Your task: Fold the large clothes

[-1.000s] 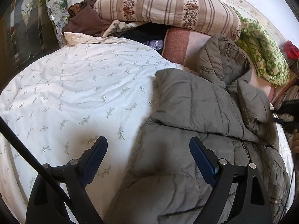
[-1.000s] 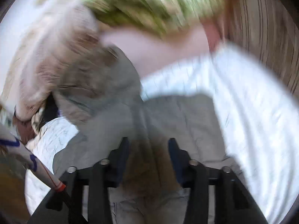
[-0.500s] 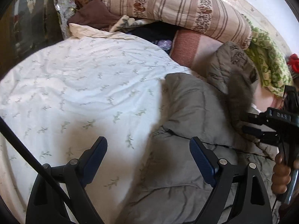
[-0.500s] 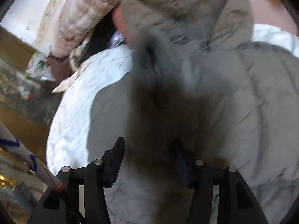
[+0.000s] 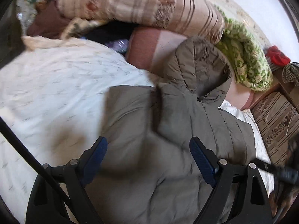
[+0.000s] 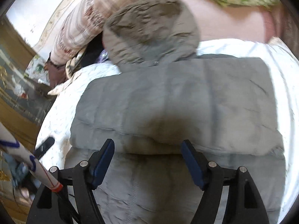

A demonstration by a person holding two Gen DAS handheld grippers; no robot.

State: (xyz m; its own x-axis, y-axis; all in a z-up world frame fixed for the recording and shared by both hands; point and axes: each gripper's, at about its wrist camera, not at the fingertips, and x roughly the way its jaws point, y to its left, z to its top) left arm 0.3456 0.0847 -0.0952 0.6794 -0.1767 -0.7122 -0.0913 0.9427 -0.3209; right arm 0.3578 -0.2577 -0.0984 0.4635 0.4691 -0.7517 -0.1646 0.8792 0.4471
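A grey quilted jacket [image 5: 168, 168] lies on the white leaf-print bed sheet [image 5: 56, 97], its hood [image 5: 198, 67] towards the pillows. A folded-in sleeve [image 5: 177, 112] lies across its chest. My left gripper [image 5: 147, 141] hovers open over the jacket's lower body, nothing between its blue pads. In the right wrist view the jacket [image 6: 177, 97] fills the middle, with the hood [image 6: 149, 29] beyond it. My right gripper [image 6: 147, 142] hangs just above the folded layer, its jaws opening and nothing between them.
A striped pillow [image 5: 149, 5], a green patterned blanket [image 5: 248, 59] and a pink blanket [image 5: 149, 48] are piled at the bed's head. Brown cloth [image 5: 46, 24] lies at the far left corner. A wooden cabinet [image 6: 16, 59] stands beside the bed. A dark flat object [image 6: 44, 147] rests on the sheet.
The right gripper had dark jacket fabric between its jaws; now they stand wide and bare, and the sleeve lies across the jacket. The left gripper has swung right, over the jacket.
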